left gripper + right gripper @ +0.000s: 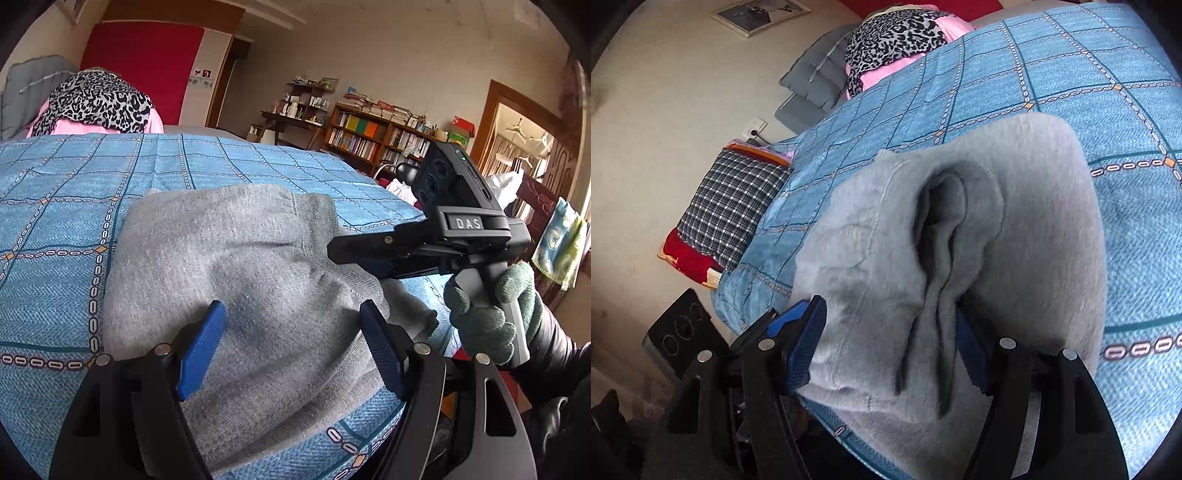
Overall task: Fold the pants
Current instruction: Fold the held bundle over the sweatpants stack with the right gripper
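Observation:
The grey pants point(240, 266) lie folded in a thick bundle on the blue checked bedspread point(55, 221), near its front edge. My left gripper point(291, 347) is open, its blue pads spread just above the bundle and holding nothing. My right gripper point(354, 254) shows from the side in the left wrist view, at the bundle's right edge, held by a gloved hand point(491, 314). In the right wrist view the pants point(960, 240) fill the middle, and my right gripper point(890, 339) stands open around the folded edge, its right pad partly hidden behind the cloth.
A leopard-print cloth on a pink pillow point(99, 103) lies at the head of the bed. A checked cushion point(731, 206) and a black device point(683, 332) sit on the floor beside the bed. Bookshelves point(369, 136) and a doorway stand beyond.

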